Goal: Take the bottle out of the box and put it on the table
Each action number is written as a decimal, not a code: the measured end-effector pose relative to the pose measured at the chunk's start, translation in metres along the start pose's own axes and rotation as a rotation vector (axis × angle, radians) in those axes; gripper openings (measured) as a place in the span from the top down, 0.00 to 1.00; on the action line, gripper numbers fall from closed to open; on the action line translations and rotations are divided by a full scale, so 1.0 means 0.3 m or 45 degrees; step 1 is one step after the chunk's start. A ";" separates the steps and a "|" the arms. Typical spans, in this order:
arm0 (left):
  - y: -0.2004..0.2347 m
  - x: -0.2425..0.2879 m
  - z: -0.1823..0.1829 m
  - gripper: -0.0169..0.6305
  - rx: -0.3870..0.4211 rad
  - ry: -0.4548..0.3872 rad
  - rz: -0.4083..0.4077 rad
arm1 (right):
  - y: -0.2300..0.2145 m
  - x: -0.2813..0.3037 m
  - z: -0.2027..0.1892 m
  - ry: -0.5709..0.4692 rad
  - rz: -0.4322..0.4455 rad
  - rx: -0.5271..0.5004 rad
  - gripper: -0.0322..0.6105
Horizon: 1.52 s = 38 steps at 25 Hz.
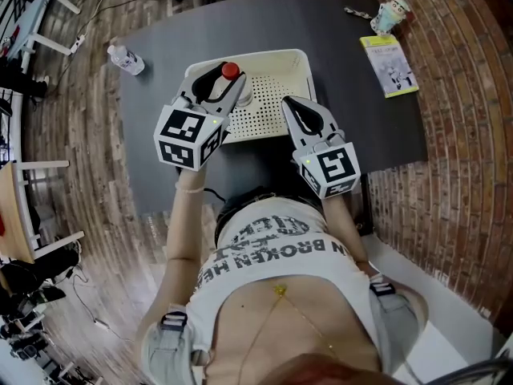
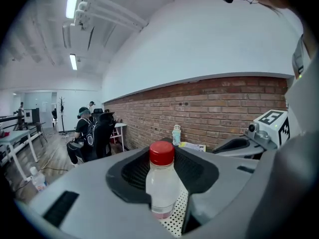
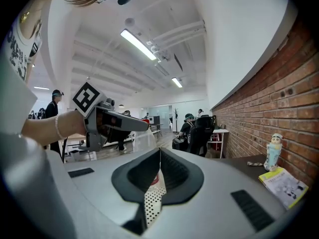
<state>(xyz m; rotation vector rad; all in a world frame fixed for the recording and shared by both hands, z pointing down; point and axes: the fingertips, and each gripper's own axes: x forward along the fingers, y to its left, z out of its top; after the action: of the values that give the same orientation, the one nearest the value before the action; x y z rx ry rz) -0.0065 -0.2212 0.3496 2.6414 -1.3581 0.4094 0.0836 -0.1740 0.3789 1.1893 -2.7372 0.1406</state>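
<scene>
White T-shirt (image 1: 272, 251) bore dark print, partly legible: "BROKEN HE", upside down in head view. Line above it unreadable. Yellow booklet (image 1: 389, 64) print too small to read.

You had a yellow booklet (image 1: 389, 65) lying flat, and the brick wall (image 1: 465, 95) ran just right of the booklet. Just beyond the booklet stood a small cartoon figurine (image 1: 392, 14) and a crumpled scrap (image 1: 358, 12). Well left of the booklet sat a spare clear bottle (image 1: 126, 58).
</scene>
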 end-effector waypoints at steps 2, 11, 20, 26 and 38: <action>-0.008 -0.017 0.025 0.74 -0.001 -0.013 -0.010 | 0.005 -0.004 0.003 -0.005 0.001 0.000 0.94; -0.017 -0.047 0.041 0.74 0.012 -0.015 -0.012 | 0.024 -0.014 0.009 -0.014 0.004 -0.001 0.94; -0.012 -0.056 0.046 0.74 -0.014 -0.035 -0.018 | 0.033 -0.016 0.008 -0.009 0.002 -0.003 0.94; -0.009 -0.058 0.039 0.74 -0.015 -0.033 -0.018 | 0.035 -0.019 0.001 -0.002 -0.003 -0.002 0.94; 0.045 -0.124 0.015 0.74 -0.048 -0.043 0.018 | 0.071 -0.004 -0.016 0.024 -0.006 -0.004 0.94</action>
<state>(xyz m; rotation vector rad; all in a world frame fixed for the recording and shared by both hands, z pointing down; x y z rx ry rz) -0.0373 -0.2014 0.3342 2.6212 -1.3806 0.3386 0.0692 -0.1579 0.3828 1.1872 -2.7174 0.1458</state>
